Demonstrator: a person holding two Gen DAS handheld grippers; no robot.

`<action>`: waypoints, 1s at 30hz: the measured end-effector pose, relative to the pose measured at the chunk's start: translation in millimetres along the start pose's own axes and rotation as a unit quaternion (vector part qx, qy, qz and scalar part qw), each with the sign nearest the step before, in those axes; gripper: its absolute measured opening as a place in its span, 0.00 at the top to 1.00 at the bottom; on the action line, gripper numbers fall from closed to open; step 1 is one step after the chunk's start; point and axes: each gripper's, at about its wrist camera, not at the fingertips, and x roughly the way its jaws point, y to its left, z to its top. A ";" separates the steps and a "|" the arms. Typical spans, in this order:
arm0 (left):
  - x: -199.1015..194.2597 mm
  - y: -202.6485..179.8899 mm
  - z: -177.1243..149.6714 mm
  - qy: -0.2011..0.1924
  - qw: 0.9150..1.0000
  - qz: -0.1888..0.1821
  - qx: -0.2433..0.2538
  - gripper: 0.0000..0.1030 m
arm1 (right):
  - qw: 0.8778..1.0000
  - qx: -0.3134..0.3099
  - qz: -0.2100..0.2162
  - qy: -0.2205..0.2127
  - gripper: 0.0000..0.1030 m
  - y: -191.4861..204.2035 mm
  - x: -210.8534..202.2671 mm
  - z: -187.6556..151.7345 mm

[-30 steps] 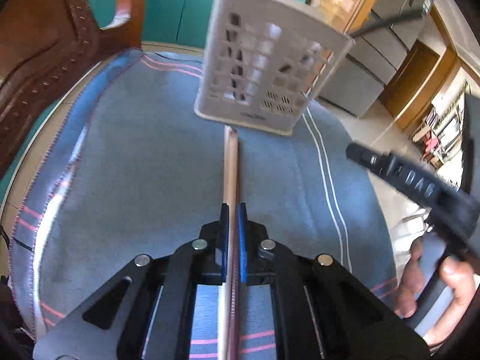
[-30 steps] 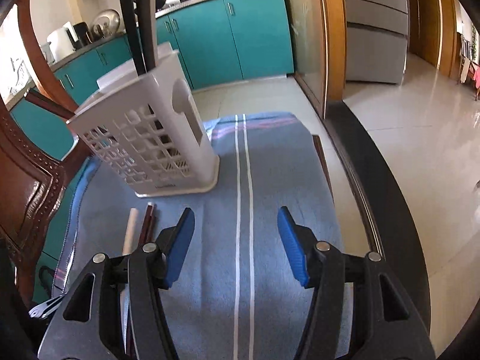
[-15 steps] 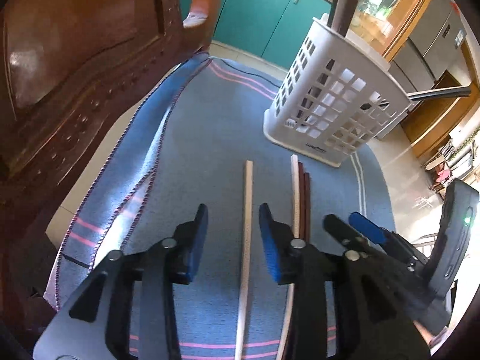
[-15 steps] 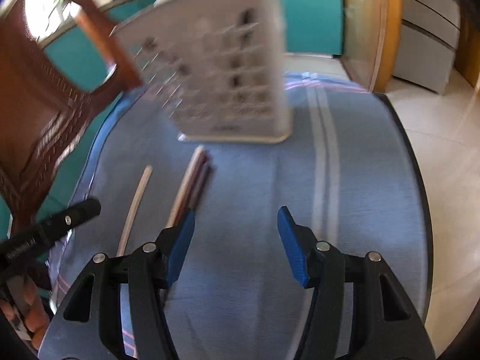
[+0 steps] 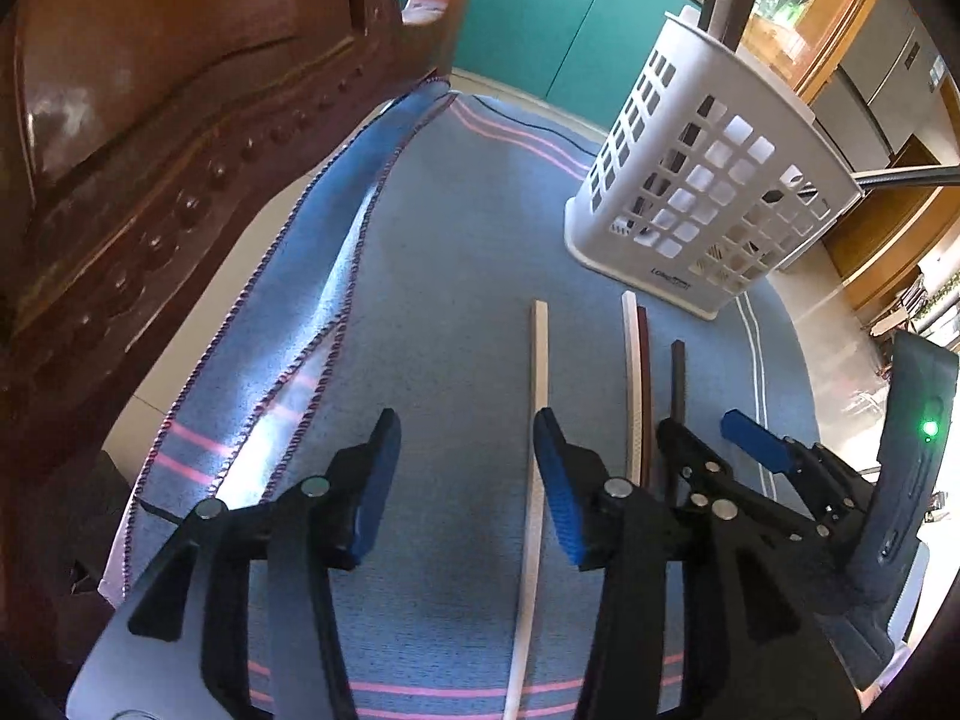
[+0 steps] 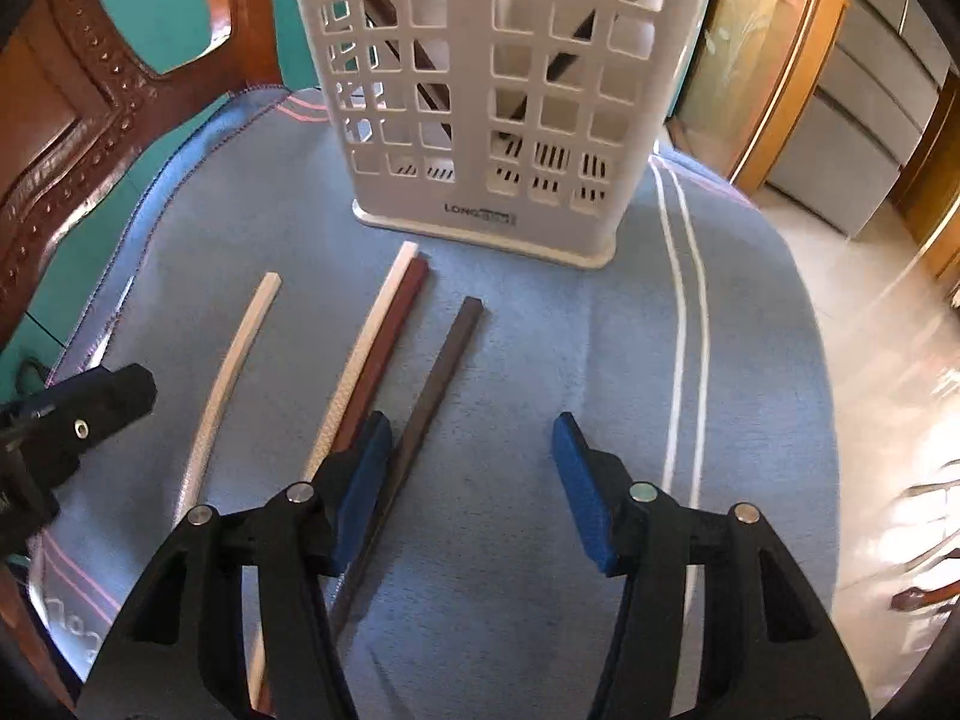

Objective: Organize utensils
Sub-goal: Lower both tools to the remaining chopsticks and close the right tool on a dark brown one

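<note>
A white slotted utensil holder stands on the blue cloth, with dark sticks inside; it also shows in the left wrist view. Several chopsticks lie on the cloth before it: a lone white one, a white and reddish pair, and a dark brown one. My left gripper is open and empty, left of the lone white chopstick. My right gripper is open and empty; its left finger sits over the dark chopstick.
A carved wooden chair back rises close on the left. The cloth's edge is folded along the table's left side. Teal cabinets and a tiled floor lie beyond the table.
My left gripper has let go of the chopstick it held, opened wide and shifted left. My right gripper has swung left toward the chopsticks and closer to the holder. The dark chopstick now lies apart.
</note>
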 end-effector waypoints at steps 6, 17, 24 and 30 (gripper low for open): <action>8.6 -13.2 -4.6 -0.001 1.000 0.013 0.026 0.49 | 1.000 0.011 0.014 0.002 0.86 -4.3 -3.4 0.6; 7.3 -28.3 -9.8 -0.005 0.998 0.020 0.061 0.40 | 0.994 0.091 0.062 0.004 0.90 -51.4 -2.4 -4.8; 10.0 -32.8 -15.6 0.000 0.997 0.025 0.075 0.37 | 0.993 0.093 0.072 -0.009 0.75 -47.8 -0.2 -2.8; 11.6 -33.9 -16.6 0.000 0.996 0.029 0.080 0.35 | 0.994 0.090 0.057 -0.012 0.92 -39.5 -1.7 -3.2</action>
